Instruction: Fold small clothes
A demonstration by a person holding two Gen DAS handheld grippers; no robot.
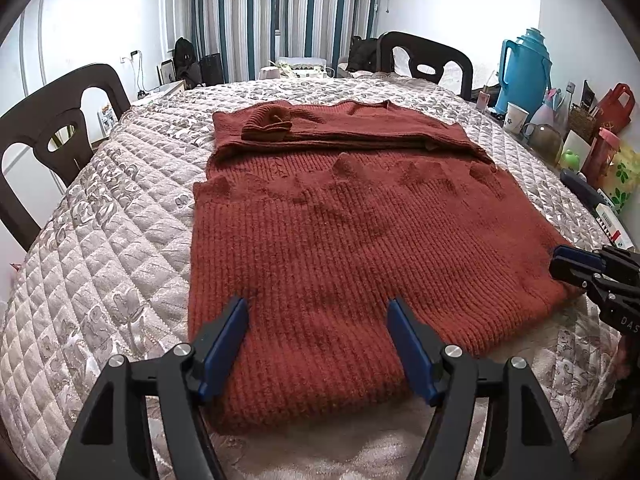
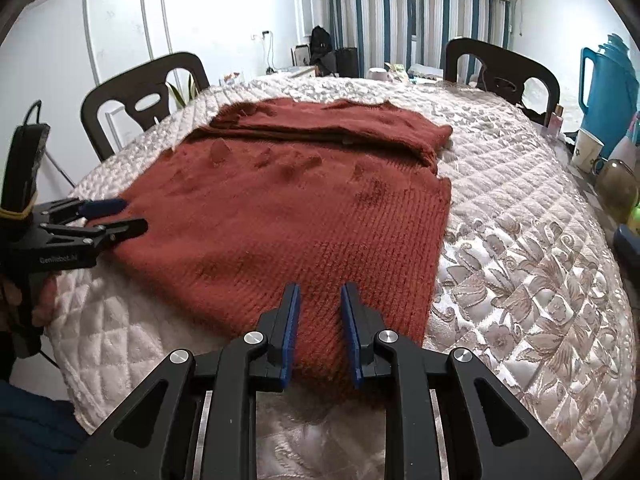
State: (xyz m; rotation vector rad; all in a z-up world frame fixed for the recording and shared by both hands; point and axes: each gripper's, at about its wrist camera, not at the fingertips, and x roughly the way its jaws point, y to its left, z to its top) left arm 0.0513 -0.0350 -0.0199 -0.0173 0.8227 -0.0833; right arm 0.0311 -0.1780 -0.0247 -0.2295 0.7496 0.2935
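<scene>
The left gripper (image 1: 316, 312) has its blue-padded fingers (image 1: 224, 344) spread wide over the near hem of the sweater (image 1: 340, 240), holding nothing. The right gripper (image 2: 320, 296) has its fingers (image 2: 290, 328) parted by a narrower gap above the sweater's near right corner, also empty. The rust-red knitted sweater lies flat on the quilted table cover (image 1: 100, 260), its sleeves folded across the chest at the far end. Dark chairs (image 1: 52, 136) stand around the table, and a blue thermos (image 1: 524, 72) stands among clutter at the right.
</scene>
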